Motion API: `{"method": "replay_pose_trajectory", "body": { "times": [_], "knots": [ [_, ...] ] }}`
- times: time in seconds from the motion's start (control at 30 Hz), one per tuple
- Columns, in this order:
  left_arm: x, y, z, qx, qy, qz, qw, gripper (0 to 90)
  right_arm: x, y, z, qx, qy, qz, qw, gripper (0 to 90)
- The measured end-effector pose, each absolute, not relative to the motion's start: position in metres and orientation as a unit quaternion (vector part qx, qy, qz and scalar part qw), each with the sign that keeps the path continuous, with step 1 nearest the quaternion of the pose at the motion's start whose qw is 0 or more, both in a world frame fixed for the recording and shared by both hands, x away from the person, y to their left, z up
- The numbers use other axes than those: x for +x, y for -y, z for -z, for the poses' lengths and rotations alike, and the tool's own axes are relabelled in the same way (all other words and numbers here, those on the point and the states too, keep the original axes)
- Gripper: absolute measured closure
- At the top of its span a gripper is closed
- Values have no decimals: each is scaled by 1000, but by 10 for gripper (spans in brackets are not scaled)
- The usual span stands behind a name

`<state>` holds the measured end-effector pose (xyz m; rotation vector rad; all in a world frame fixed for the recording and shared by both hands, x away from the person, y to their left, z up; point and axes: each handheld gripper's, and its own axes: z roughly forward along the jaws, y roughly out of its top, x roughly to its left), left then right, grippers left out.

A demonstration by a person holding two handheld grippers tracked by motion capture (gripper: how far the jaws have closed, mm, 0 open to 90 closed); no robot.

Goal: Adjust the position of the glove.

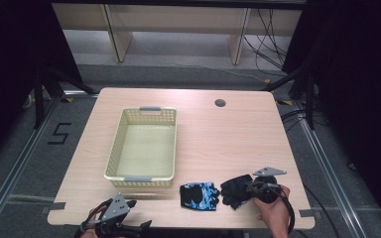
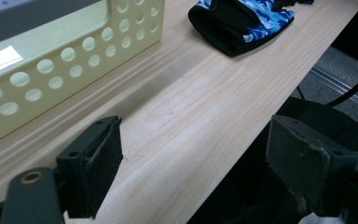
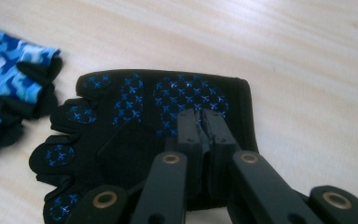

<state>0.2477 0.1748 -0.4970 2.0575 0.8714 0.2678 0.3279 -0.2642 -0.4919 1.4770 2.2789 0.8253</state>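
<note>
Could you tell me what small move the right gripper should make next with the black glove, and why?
Probably lift it a little. The right gripper has its jaws shut over the black glove, which lies flat on the table; the basket stands to the left, past the blue glove.

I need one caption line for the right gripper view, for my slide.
Right gripper, jaws shut, over the palm of a black glove beside a blue camouflage glove on the wooden table.

Beside my work, a pale yellow perforated basket (image 1: 142,148) sat on the wooden table (image 1: 228,144), left of centre, and a round cable hole (image 1: 220,103) marked the far edge
</note>
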Motion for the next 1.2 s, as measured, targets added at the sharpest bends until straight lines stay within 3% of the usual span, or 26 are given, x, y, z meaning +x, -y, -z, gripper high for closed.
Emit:
{"method": "replay_pose_trajectory", "body": {
  "times": [0.4,0.77,1.07,1.2],
  "knots": [
    [248,-175,497,828,-347,-105,427,178,303,261,491,513,-795,-294,136,861],
    [248,-176,496,832,-343,-111,422,178,301,255,476,458,-804,-334,180,770],
    [248,-175,497,827,-348,-111,428,178,305,234,473,436,-811,-359,153,721],
    [249,-176,497,830,-346,-116,421,181,308,220,471,421,-821,-356,148,763]
  ]
}}
